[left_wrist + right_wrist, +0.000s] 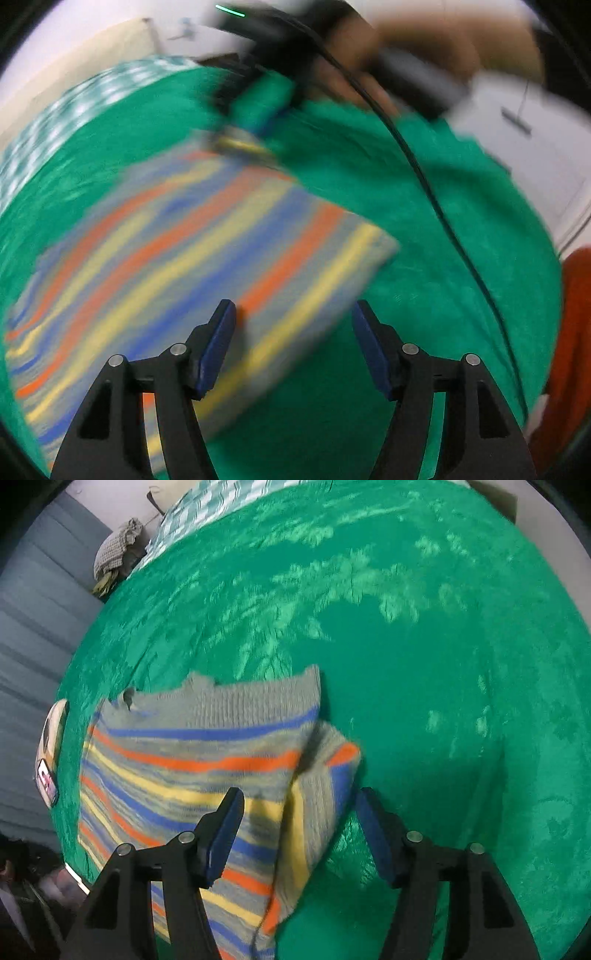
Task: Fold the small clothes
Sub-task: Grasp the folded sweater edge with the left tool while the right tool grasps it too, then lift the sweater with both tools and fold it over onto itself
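Left tongs (293, 314) apart, blue pads over sweater edge, nothing gripped. Right tongs (299, 801) apart, above folded sleeve, not clamped. Sweater (192, 760): ribbed knit, grey with blue, orange, yellow stripes, lying folded, roughly rectangular, on plush green blanket (424, 664).

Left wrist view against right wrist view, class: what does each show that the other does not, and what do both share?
Only the left wrist view shows the other hand holding its gripper, a black cable and an orange cloth. Only the right wrist view shows the sweater's folded sleeve and a checked cloth heap. Both show the striped sweater on the green blanket, between open blue-padded fingers.
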{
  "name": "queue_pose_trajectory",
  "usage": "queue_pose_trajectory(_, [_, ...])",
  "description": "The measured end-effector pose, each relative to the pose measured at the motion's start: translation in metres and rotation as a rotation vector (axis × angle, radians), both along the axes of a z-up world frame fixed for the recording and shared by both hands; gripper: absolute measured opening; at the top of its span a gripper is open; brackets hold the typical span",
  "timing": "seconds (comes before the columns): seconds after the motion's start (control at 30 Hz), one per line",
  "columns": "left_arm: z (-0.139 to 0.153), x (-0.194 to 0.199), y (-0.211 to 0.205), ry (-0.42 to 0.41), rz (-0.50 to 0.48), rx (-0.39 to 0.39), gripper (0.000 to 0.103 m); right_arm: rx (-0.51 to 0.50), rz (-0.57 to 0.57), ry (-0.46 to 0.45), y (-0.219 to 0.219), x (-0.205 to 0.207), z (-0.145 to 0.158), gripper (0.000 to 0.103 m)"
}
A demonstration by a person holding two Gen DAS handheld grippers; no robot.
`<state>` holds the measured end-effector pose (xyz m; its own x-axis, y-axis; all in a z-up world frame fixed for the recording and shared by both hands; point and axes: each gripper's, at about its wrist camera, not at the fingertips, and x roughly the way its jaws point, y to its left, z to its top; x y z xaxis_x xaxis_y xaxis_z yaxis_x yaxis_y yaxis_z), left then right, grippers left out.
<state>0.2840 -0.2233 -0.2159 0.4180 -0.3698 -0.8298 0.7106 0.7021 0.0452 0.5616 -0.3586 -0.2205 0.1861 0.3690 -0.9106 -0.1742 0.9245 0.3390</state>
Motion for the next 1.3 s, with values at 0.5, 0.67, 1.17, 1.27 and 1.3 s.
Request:
queue_pose_trajectory(0.5, [0.066,-0.005,0.102,-0.063,0.355,-0.441,0.004,0.239,-0.016,-0.060,0.028,0.021,0.029,0.011])
queue_pose_trajectory(0.67, [0.080,-0.033,0.203,-0.050,0.586,-0.543,0.004,0.350,0.109,-0.117,0.112,0.019,0.075,0.011])
queue_pose_trajectory(1.17, [0.030,-0.059,0.330,0.098,0.922,-0.526,0.062,0.504,0.122,-0.085,0.308,0.001,-0.002,0.045])
queue_pose_trajectory(1.27, [0.047,-0.064,0.334,0.044,0.883,-0.589,0.075,0.410,0.175,-0.192,0.283,-0.022,0.026,0.045])
queue_pose_trajectory(1.3, [0.046,-0.058,0.332,0.043,0.865,-0.592,0.075,0.359,0.228,-0.231,0.275,-0.035,0.037,0.045])
